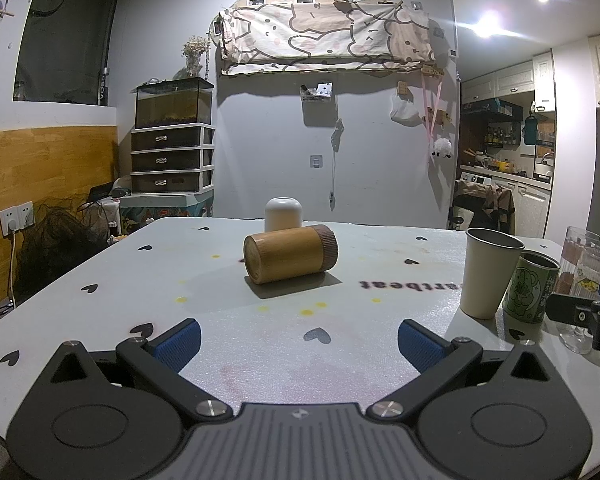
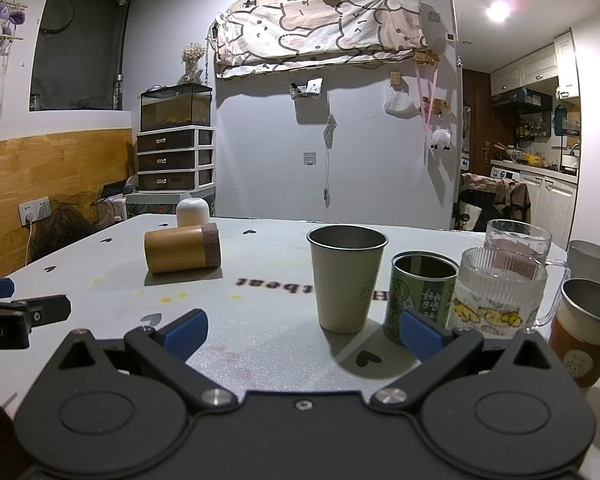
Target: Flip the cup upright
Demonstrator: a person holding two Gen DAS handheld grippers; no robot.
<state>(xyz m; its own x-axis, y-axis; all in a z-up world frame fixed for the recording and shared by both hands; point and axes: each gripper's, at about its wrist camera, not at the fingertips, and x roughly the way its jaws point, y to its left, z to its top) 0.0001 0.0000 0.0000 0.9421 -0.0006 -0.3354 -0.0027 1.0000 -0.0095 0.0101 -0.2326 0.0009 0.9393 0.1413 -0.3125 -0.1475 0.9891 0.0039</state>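
Note:
A bamboo cup [image 1: 290, 253] lies on its side mid-table, base toward me and dark rim to the right; it also shows in the right wrist view [image 2: 182, 249] at the left. A white cup [image 1: 283, 213] stands upside down just behind it, also seen in the right wrist view [image 2: 193, 211]. My left gripper [image 1: 299, 340] is open and empty, low over the table, well short of the bamboo cup. My right gripper [image 2: 305, 330] is open and empty, right in front of the beige metal cup [image 2: 346, 278].
Upright cups stand at the right: the beige metal cup [image 1: 490, 272], a green printed can [image 2: 420, 298], a ribbed glass mug [image 2: 500, 292], a clear glass [image 2: 518, 236], an orange-sleeved metal cup [image 2: 586, 328] and a grey cup [image 2: 592, 260]. The white table [image 1: 260, 344] has heart prints.

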